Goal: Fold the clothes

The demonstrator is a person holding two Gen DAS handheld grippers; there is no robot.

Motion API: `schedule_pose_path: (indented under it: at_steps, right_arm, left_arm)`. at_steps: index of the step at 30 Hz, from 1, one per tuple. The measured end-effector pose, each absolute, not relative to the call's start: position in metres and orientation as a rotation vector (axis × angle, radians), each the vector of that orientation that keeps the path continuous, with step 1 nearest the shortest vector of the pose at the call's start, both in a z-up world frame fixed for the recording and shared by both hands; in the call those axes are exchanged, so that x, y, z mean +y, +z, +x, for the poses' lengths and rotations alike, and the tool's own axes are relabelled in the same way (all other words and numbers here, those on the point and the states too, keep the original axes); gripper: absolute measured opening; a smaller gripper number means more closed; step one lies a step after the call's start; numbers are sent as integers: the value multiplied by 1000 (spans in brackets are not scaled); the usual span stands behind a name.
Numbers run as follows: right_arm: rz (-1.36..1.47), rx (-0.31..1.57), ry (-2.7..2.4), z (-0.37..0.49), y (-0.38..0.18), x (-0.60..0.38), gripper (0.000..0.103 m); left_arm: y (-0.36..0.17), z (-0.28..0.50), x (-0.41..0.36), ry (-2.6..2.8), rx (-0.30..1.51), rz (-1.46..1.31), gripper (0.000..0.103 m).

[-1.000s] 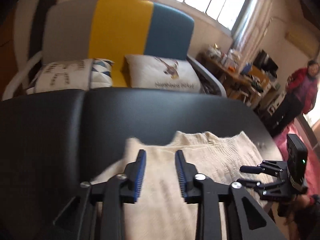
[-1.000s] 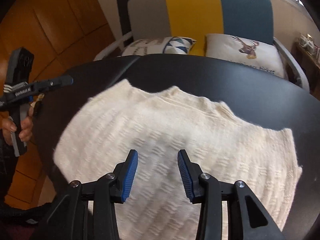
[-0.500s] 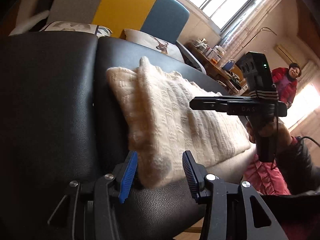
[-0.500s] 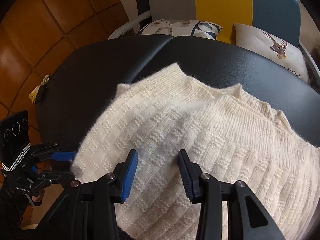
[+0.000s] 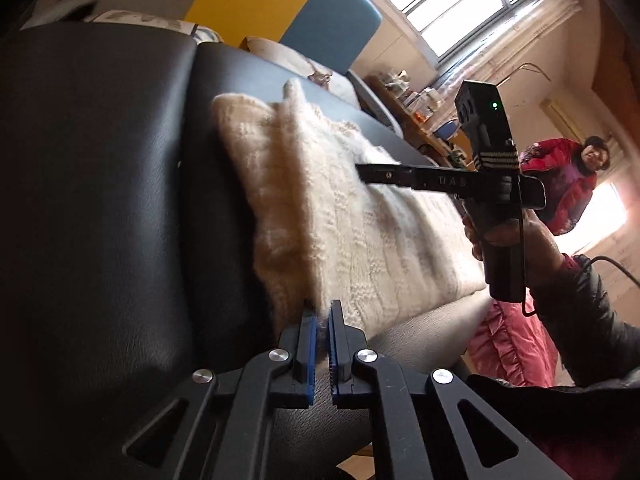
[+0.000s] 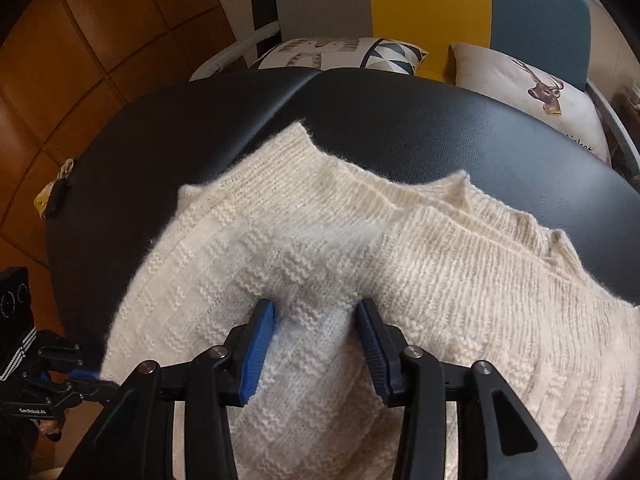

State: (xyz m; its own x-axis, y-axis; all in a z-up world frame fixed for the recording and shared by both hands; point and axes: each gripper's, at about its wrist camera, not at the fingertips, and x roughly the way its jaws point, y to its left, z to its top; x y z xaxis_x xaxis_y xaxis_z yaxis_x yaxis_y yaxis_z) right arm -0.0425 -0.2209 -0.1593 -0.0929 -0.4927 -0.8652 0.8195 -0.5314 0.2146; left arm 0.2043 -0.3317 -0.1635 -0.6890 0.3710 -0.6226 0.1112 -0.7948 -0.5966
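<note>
A cream knitted sweater (image 6: pixel 360 248) lies on a black padded table (image 6: pixel 440 120); it also shows in the left wrist view (image 5: pixel 340 208). My left gripper (image 5: pixel 322 316) is shut on the sweater's near corner at the table's front edge, and shows at the lower left of the right wrist view (image 6: pixel 92 380). My right gripper (image 6: pixel 316 316) is open, its fingers pressing down on a raised ridge of the knit at mid-sweater. It shows from the side in the left wrist view (image 5: pixel 364 170), low over the sweater.
A grey, yellow and blue chair (image 6: pixel 428 4) with two printed cushions (image 6: pixel 340 54) stands behind the table. A person in a red jacket (image 5: pixel 568 184) stands at the far right. A cluttered desk (image 5: pixel 416 108) sits under the window. Wooden floor (image 6: pixel 80 40) lies to the left.
My left gripper closed on the sweater's near corner. My right gripper lowered onto the knit, which now bunches between its open fingers.
</note>
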Motion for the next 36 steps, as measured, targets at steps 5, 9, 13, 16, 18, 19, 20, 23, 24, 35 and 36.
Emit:
schedule_pose_path:
  at_steps: [5, 9, 13, 16, 18, 19, 20, 23, 24, 35, 36]
  right_arm:
    - [1208, 319, -1752, -47, -144, -211, 44]
    - [1158, 302, -1772, -49, -126, -206, 44]
    - [1156, 353, -1809, -55, -124, -198, 44]
    - [1195, 397, -1847, -67, -135, -191, 44]
    - [1207, 394, -1874, -76, -144, -187, 44]
    - [1218, 384, -1892, -81, -149, -185, 44]
    - [1229, 373, -1910, -86, -154, -184, 44]
    - [1244, 331, -1946, -95, -162, -177, 44]
    - [1241, 312, -1949, -96, -162, -175, 44]
    - [1221, 164, -1962, -88, -129, -95, 46]
    - [1255, 159, -1975, -89, -134, -83, 46]
  left_arm:
    - [-143, 200, -340, 2650, -946, -1138, 8]
    - [-126, 196, -347, 2695, -956, -1118, 20]
    - [-104, 144, -342, 2692, -884, -1055, 24]
    - [-104, 94, -329, 2681, -772, -1097, 24]
    - [-114, 64, -323, 2678, -682, -1181, 24]
    - [-121, 51, -326, 2687, -640, -1247, 24]
    - [-125, 44, -329, 2698, -628, -1284, 24]
    - [-134, 45, -338, 2740, -692, -1314, 18]
    - [-137, 46, -341, 2754, -713, -1323, 18]
    - [-135, 15, -319, 2704, -550, -1386, 18]
    - [-146, 11, -321, 2706, -567, -1433, 18]
